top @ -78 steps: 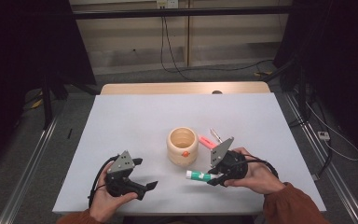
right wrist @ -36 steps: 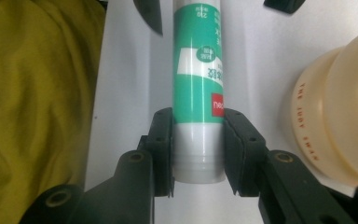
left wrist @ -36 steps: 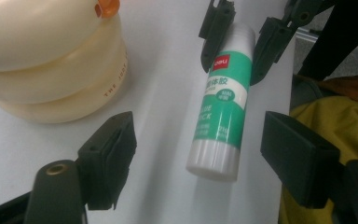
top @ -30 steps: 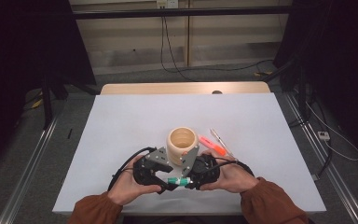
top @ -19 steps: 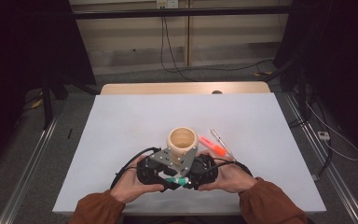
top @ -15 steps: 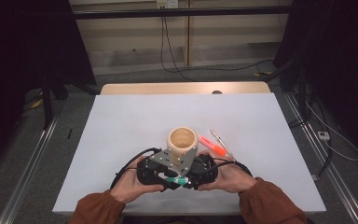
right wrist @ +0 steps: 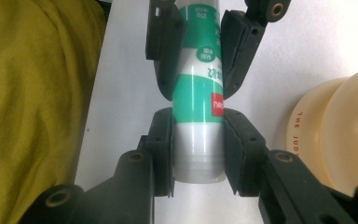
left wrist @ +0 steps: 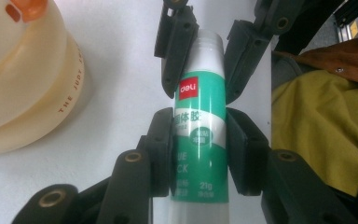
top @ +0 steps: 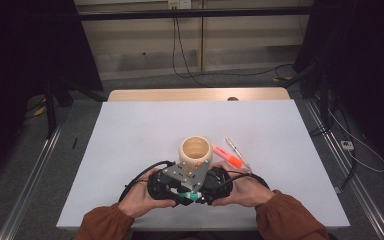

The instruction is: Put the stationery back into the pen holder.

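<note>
High view has both hands meeting at the near edge of the white table [top: 130, 135], with the left gripper [top: 172, 187] and right gripper [top: 207, 187] nose to nose just in front of the cream round ceramic cup [top: 196, 150]. Between them sits the green-and-white plastic glue stick [left wrist: 200, 135], and it's clamped from both ends. Left gripper view shows the left jaws, which have just been closing, now pressed against the labelled end of the tube, with the right gripper's jaws pinching the far end. Right gripper view has the same thing mirrored, pads tight on the white end. An orange highlighter pen [top: 228, 156] lies just right of the cup.
</note>
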Available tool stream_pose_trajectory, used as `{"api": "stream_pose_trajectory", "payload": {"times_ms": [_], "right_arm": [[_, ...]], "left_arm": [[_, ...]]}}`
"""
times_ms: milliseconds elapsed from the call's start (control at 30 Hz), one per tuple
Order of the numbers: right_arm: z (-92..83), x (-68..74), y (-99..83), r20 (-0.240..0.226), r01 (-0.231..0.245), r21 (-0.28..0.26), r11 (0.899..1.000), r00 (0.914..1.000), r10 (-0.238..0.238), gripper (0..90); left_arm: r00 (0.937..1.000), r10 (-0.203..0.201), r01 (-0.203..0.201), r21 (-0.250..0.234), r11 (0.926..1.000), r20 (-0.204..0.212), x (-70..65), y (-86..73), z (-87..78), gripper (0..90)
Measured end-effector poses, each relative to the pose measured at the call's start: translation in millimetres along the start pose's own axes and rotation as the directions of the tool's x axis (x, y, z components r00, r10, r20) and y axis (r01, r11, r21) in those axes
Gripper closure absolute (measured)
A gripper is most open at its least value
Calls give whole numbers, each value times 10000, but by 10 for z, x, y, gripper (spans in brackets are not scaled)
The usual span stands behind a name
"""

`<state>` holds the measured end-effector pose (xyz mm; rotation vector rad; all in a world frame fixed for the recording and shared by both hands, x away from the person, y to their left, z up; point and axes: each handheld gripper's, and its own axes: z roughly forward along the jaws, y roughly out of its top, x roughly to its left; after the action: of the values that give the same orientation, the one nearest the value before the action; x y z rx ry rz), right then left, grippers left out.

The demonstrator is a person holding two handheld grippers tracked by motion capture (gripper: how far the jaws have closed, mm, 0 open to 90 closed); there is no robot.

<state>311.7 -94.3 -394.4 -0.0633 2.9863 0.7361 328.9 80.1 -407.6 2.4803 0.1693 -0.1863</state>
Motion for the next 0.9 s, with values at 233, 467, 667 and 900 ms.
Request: {"api": "stream_pose_trajectory", "payload": {"times_ms": [233, 467, 667, 900], "right_arm": [[19, -4, -20, -79, -37, -28, 10000, 10000, 37, 663], [1, -25, -43, -279, -305, -401, 9987, 9992, 294, 643], [-69, -78, -114, -342, -1112, -894, 9898, 9935, 1086, 451], [-161, -123, -306, -298, -2391, -1736, 9553, 9709, 2376, 264]], "left_arm": [[9998, 10, -7, -141, 9999, 197, 6, -18, 26, 659], [10000, -87, 86, -78, 9999, -17, -20, -19, 8, 662], [9995, -256, 254, -106, 9996, -175, 5, -43, -11, 662], [9964, -829, 807, -1074, 9909, -164, 53, -87, -138, 662]]}}
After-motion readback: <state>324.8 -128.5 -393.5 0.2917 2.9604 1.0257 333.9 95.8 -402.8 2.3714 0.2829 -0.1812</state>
